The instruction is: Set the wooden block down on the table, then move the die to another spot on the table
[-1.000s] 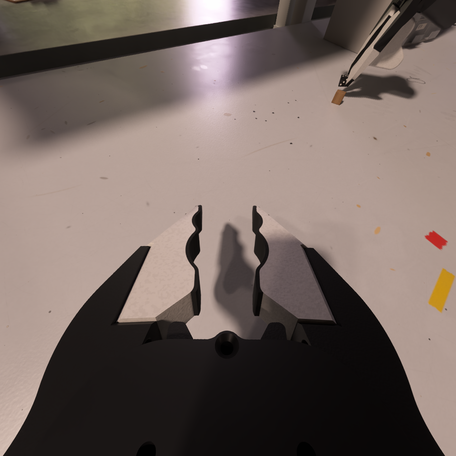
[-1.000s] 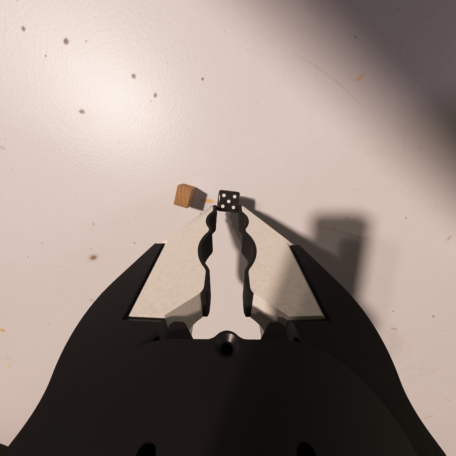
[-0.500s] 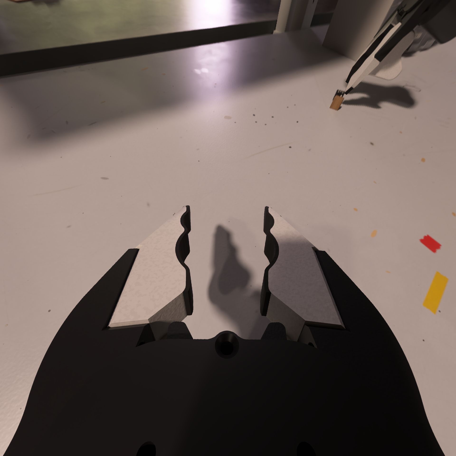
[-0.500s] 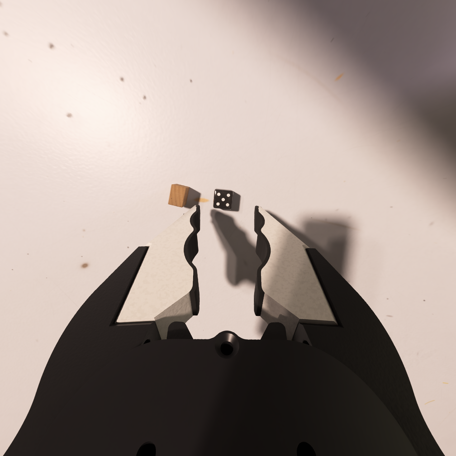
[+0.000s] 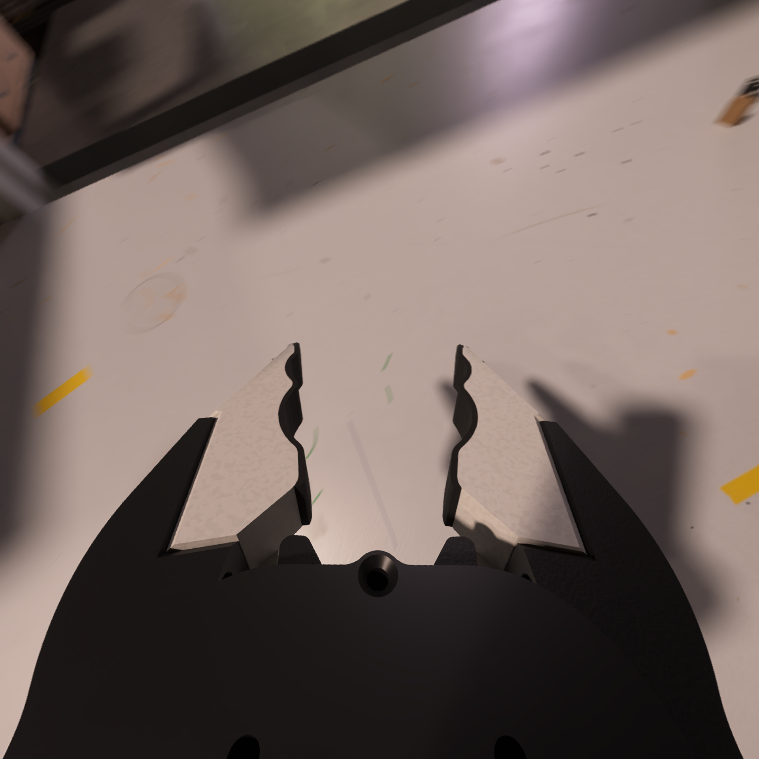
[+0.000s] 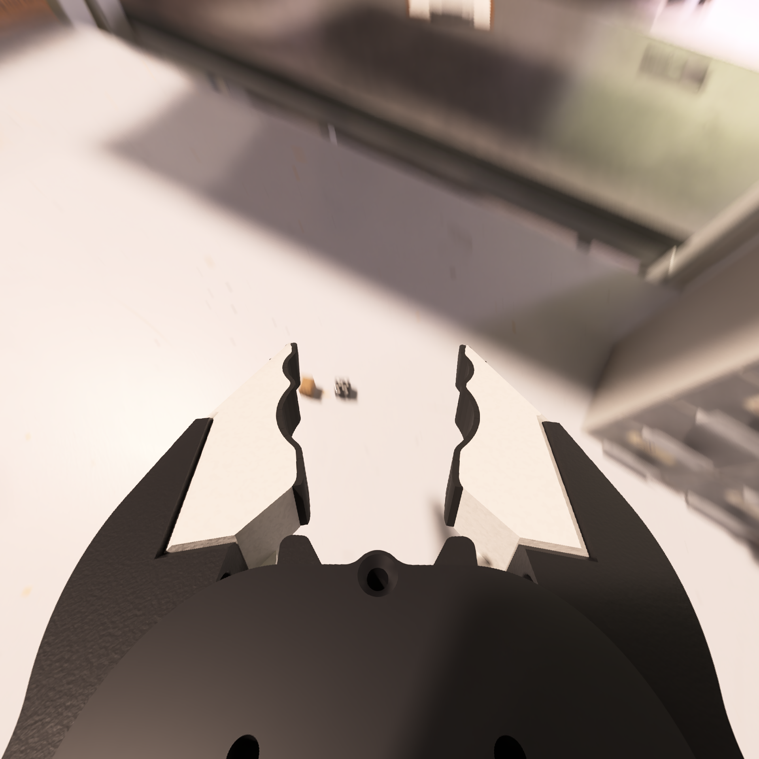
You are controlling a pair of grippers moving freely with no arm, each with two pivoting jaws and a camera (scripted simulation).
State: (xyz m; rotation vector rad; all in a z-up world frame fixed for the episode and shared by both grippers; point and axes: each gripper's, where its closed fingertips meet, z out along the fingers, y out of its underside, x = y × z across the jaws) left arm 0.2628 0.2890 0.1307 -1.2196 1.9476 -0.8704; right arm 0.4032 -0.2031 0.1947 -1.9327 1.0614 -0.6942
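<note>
The small wooden block [image 6: 308, 386] and the black die [image 6: 345, 388] lie side by side on the white table, blurred, beyond my right gripper [image 6: 377, 349], which is open, empty and pulled back above them. In the left wrist view the wooden block [image 5: 733, 113] shows blurred at the far right edge with the die [image 5: 751, 88] just past it. My left gripper [image 5: 377, 349] is open and empty over bare table, far from both.
The table's dark far edge [image 5: 246, 86] runs across the top left. Yellow tape strips [image 5: 61, 390] [image 5: 739, 486] mark the surface. A grey rack or cabinet [image 6: 677, 390] stands at the right, and a dark ledge [image 6: 410, 156] runs behind the table.
My right gripper opened wider and pulled back and tilted up from the die, which stays on the table. My left gripper opened wider and swung left; both views are motion blurred.
</note>
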